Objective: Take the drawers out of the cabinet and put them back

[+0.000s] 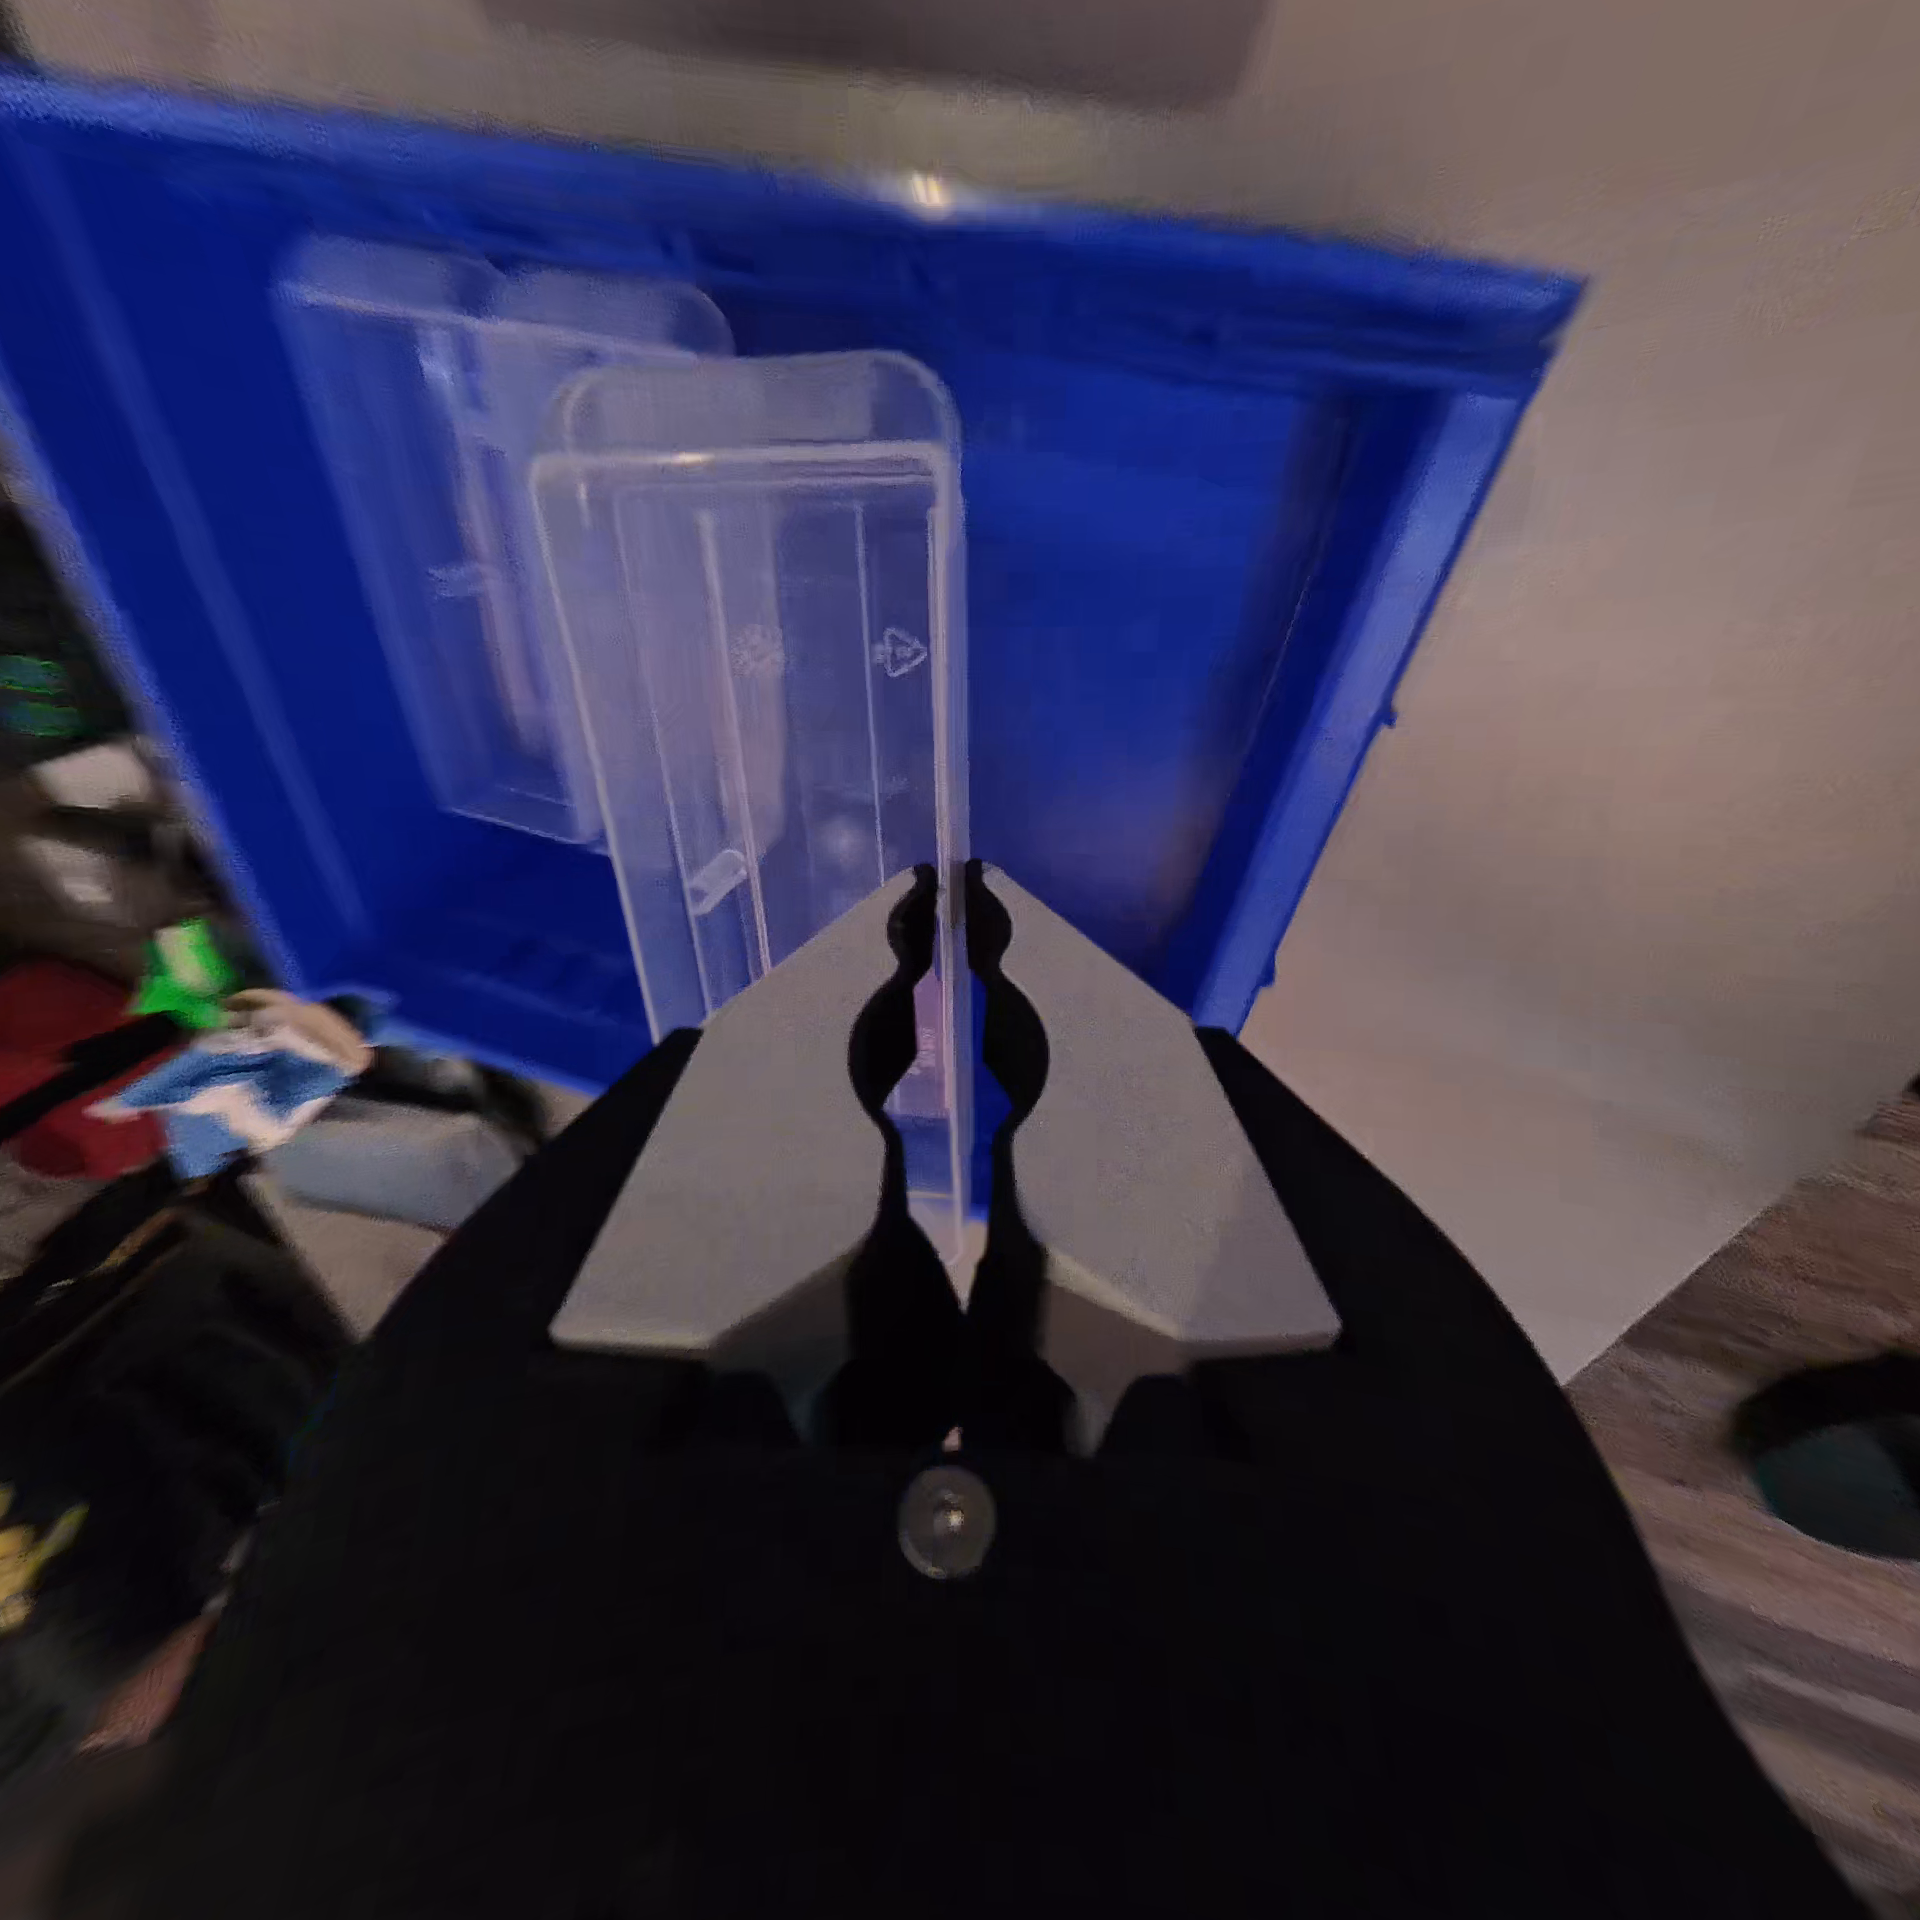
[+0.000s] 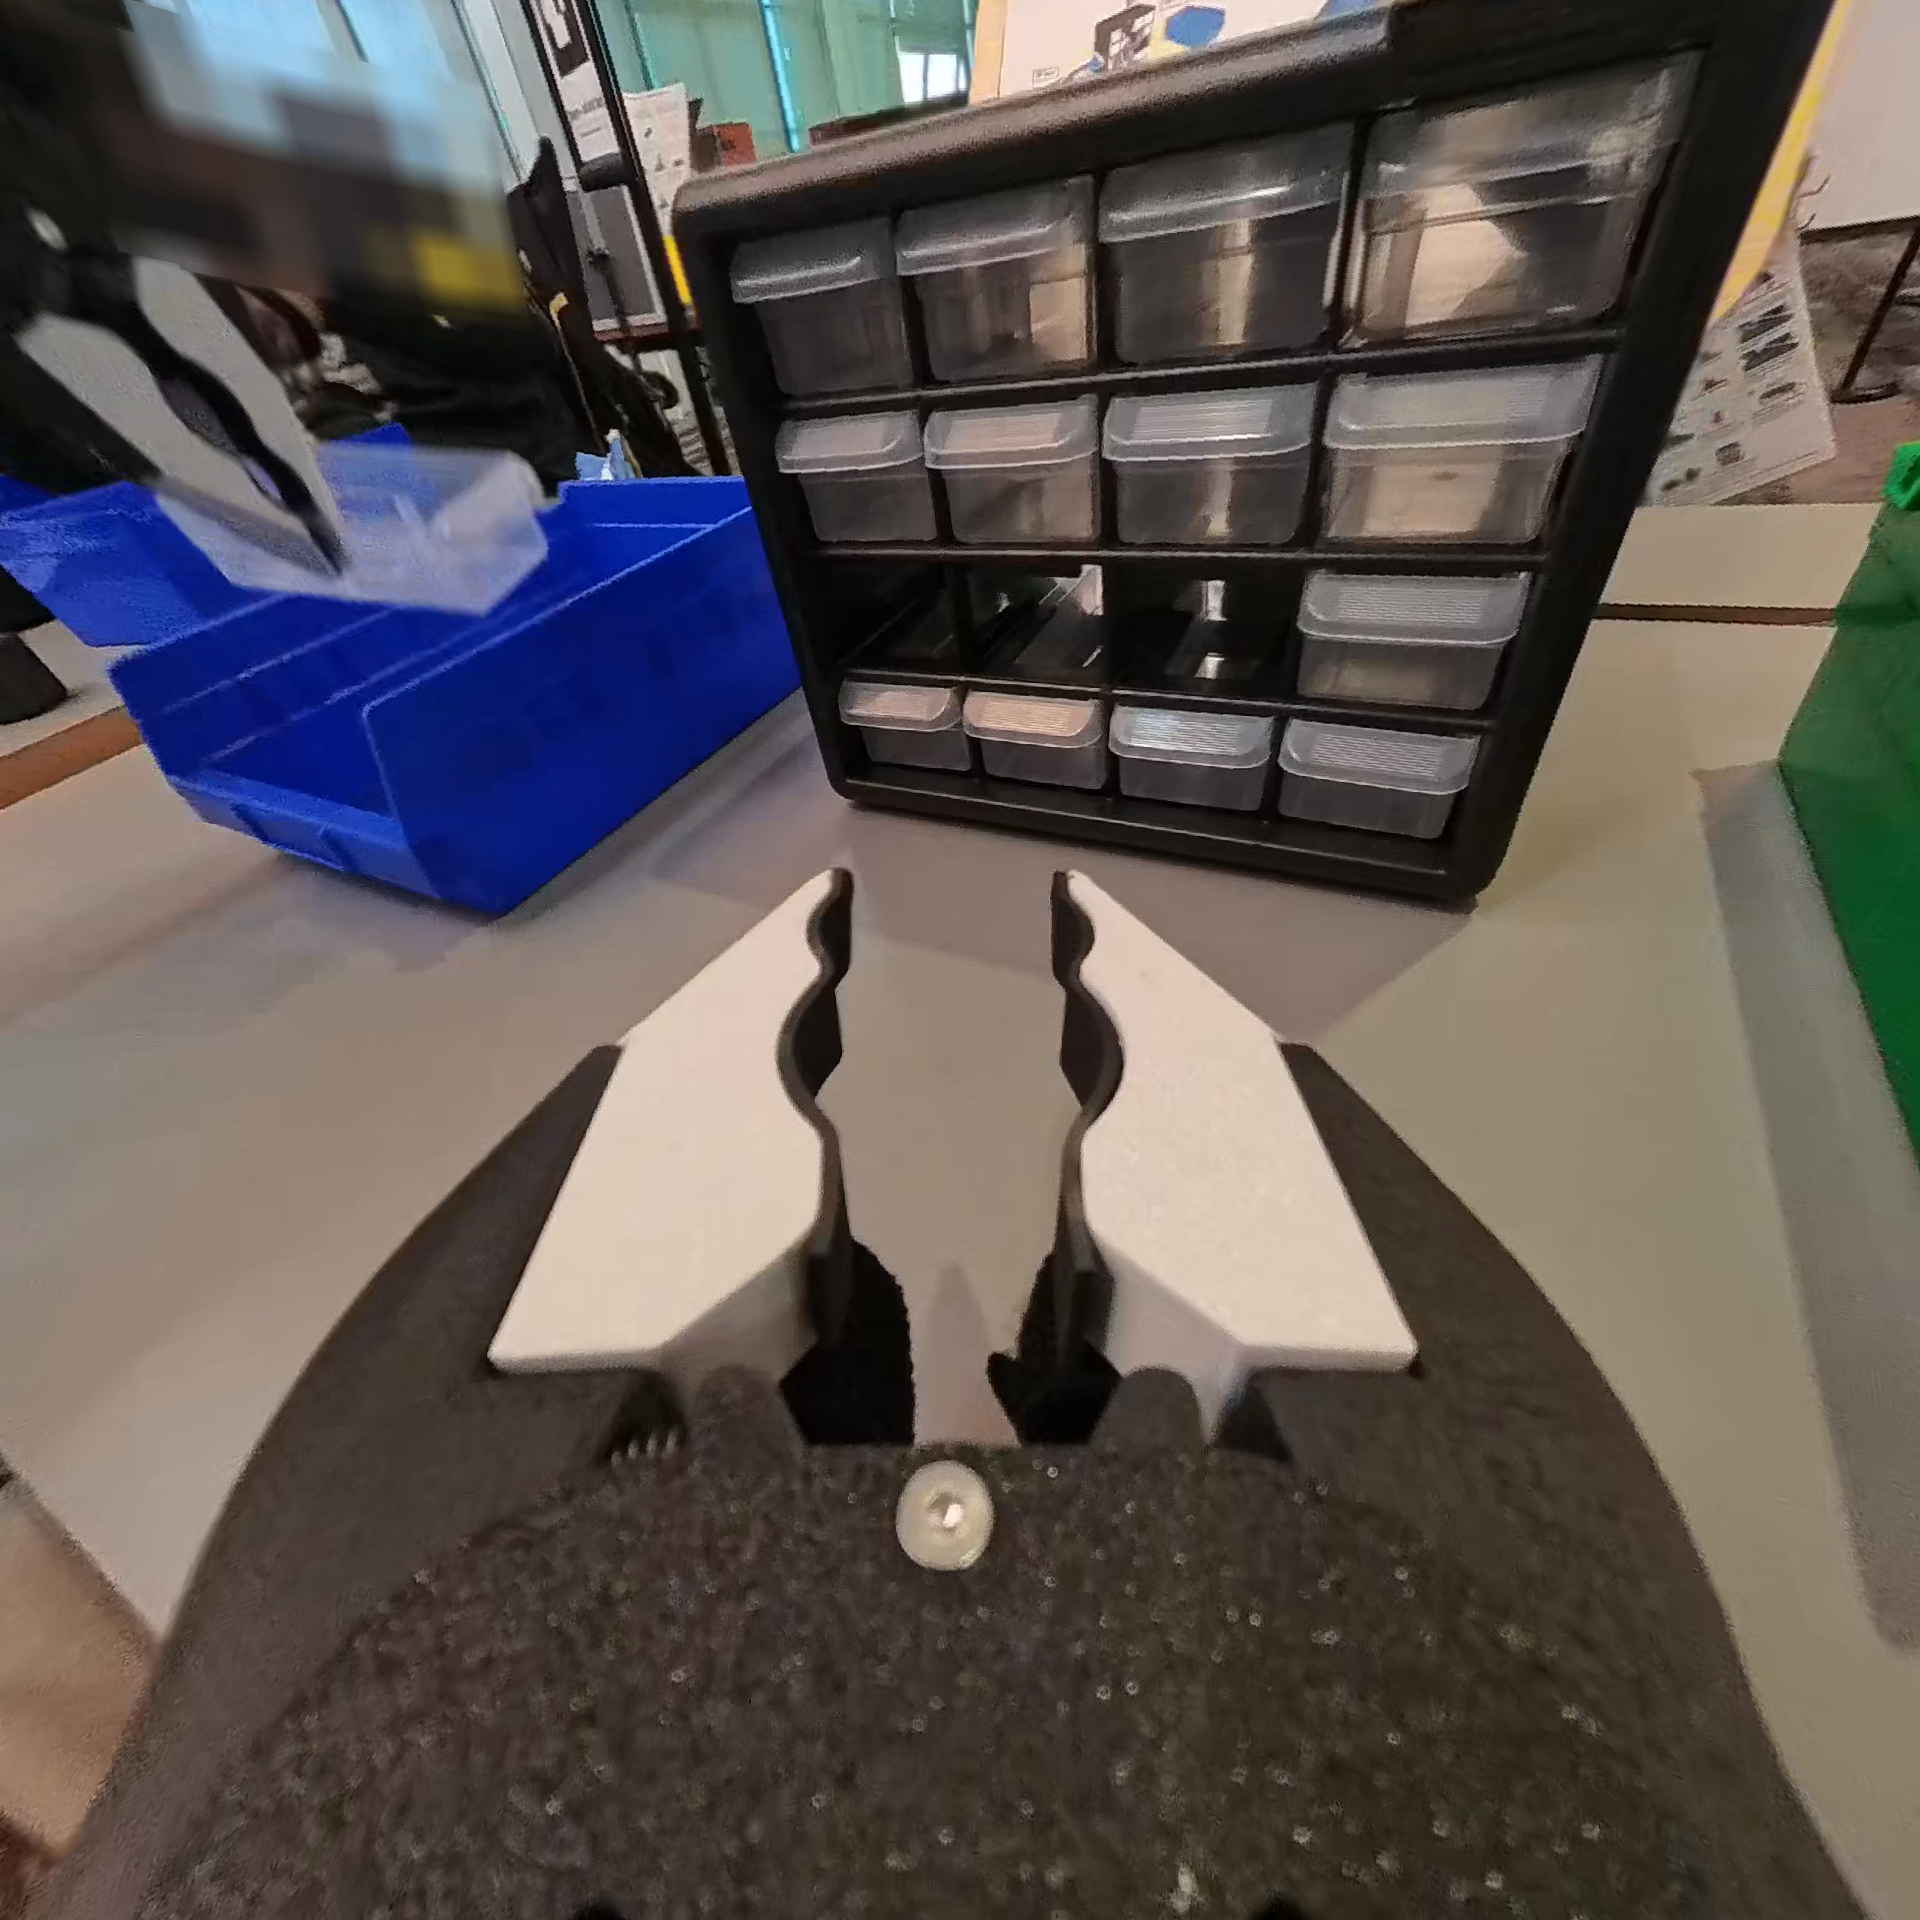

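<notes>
Over the blue plastic bin, our left gripper pinches one wall of a clear plastic drawer between its fingers. Our right gripper hovers above the grey counter, fingers apart and empty, facing the black cabinet with three vacant slots.

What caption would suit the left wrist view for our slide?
Left gripper shut on a clear drawer's wall, held above a blue bin containing other clear drawers.

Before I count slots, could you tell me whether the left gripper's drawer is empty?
Apparently empty: the clear drawer shows only the blue bin behind it.
</notes>
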Demonstrator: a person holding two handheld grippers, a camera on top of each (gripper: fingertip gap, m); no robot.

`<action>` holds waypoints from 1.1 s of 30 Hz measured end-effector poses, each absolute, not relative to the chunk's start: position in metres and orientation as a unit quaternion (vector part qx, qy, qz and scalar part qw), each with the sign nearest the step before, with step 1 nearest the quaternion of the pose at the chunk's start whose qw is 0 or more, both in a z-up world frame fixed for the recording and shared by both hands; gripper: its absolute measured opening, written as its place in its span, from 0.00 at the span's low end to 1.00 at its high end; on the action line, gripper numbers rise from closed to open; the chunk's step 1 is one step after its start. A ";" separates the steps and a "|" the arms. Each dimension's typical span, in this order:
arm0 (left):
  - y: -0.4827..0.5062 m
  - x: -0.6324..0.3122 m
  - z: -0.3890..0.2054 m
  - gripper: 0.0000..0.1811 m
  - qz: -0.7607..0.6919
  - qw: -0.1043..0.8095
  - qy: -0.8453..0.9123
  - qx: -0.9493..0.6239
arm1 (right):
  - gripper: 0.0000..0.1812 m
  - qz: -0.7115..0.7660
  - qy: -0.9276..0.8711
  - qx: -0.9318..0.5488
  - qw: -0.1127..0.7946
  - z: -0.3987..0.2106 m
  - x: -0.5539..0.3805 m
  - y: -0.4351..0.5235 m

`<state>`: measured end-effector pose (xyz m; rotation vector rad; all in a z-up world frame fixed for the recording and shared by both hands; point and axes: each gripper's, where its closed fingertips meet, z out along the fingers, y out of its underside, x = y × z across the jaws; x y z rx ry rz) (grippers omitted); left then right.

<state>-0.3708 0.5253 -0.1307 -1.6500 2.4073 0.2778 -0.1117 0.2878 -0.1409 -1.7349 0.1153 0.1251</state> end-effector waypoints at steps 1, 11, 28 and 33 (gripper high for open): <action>0.520 -0.363 -0.112 0.02 0.092 0.130 0.821 -0.549 | 0.21 0.063 0.050 -0.761 0.644 -0.139 -0.113 0.286; 0.348 -0.244 -0.119 0.02 -0.005 0.133 0.944 -0.302 | 0.32 0.074 -0.036 -0.785 0.614 -0.140 -0.155 0.256; 0.288 -0.191 -0.230 0.02 0.010 0.019 0.982 -0.187 | 0.35 0.049 0.000 -0.830 0.555 -0.194 -0.130 0.200; 0.285 -0.195 -0.242 0.03 -0.006 0.022 0.982 -0.186 | 0.38 0.069 -0.019 -0.840 0.537 -0.207 -0.144 0.207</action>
